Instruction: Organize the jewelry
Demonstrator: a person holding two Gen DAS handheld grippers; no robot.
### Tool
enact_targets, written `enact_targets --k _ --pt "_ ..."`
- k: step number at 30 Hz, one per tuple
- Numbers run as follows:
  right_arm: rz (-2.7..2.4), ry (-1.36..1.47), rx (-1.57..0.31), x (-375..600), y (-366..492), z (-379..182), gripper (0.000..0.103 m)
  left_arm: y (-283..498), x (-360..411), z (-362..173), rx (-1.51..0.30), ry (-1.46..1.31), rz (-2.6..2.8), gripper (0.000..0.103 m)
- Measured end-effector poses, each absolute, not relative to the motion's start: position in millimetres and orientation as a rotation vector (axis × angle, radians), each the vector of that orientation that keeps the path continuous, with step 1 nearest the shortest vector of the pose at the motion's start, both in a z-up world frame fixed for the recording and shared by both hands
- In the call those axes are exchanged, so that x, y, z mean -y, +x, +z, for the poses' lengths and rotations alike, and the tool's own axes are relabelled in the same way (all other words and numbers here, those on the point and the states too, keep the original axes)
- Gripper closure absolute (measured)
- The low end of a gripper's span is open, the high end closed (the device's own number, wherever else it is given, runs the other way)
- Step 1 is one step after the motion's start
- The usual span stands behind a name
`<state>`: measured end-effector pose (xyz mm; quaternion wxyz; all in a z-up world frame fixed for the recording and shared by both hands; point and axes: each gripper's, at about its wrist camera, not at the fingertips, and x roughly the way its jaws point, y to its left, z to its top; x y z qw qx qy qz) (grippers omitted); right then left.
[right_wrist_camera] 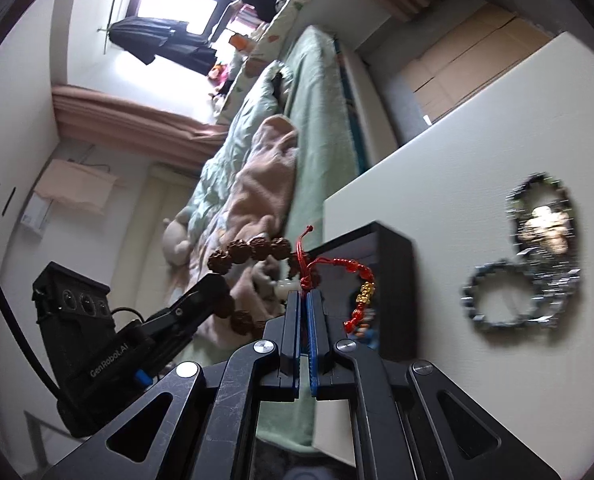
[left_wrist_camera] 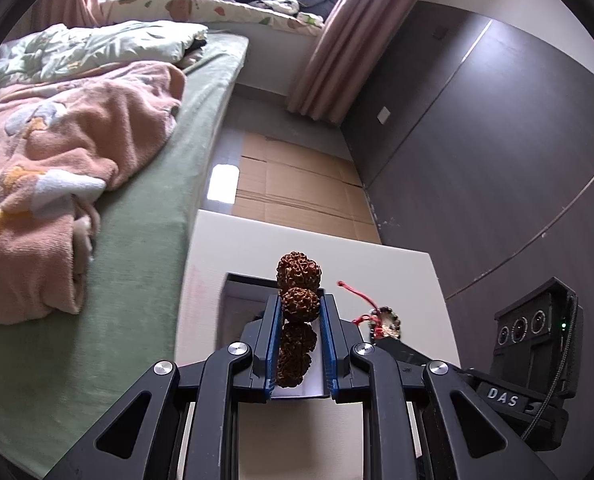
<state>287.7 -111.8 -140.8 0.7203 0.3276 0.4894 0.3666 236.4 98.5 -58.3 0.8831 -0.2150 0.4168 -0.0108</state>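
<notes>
Your left gripper (left_wrist_camera: 300, 312) clamps the brown bead bracelet (left_wrist_camera: 298, 280) above the black box (left_wrist_camera: 233, 292); your right gripper (right_wrist_camera: 305, 296) pinches the red cord bracelet (right_wrist_camera: 337, 268) beside it

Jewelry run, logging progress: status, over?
Left gripper shut on brown bead bracelet. Right gripper shut on red cord bracelet. Black box ahead, nothing blocking.

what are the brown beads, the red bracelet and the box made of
Brown beads: probably dried seed or nut, matte, deeply wrinkled and knobbly.
Red bracelet: knotted cord by its braided look, with a shiny gold-coloured charm, perhaps metal.
Box: black with flat, sharp-edged walls; card or plastic, I cannot tell which.
</notes>
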Motion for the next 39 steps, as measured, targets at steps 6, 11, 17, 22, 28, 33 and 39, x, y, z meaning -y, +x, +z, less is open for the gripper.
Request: enact_targets --k 6,11,17,22,28,33,39 --pt "0.774 0.638 -1.163 70.9 291.9 -152.5 0.091 234.3 -120.0 -61.8 -0.862 -0.462 0.001 0.083" --pt "0.662 0.595 -1.155 84.3 295.1 -153.5 0.015 242.0 -118.8 -70.5 -0.887 -0.468 -0.013 0.083" --pt "0.587 0.605 -1.094 116.2 301.3 -144.6 0.014 249.9 -99.5 -81.7 -0.911 -0.487 -0.076 0.083" --pt "0.57 0.645 -1.119 128.4 304.5 -150.4 0.014 262.1 -78.4 -109.9 -1.027 -0.43 -0.074 0.083" --pt "0.568 0.656 -1.086 141.0 302.3 -144.9 0.014 259.2 -78.8 -119.9 -1.051 -0.427 -0.019 0.034" --pt "0.559 0.671 -1.068 154.5 301.7 -140.1 0.014 257.6 -69.9 -108.2 -1.015 -0.406 -0.026 0.021" --pt "0.489 0.665 -1.055 188.4 295.5 -138.1 0.014 260.7 -46.6 -101.4 -1.005 -0.379 -0.045 0.021"
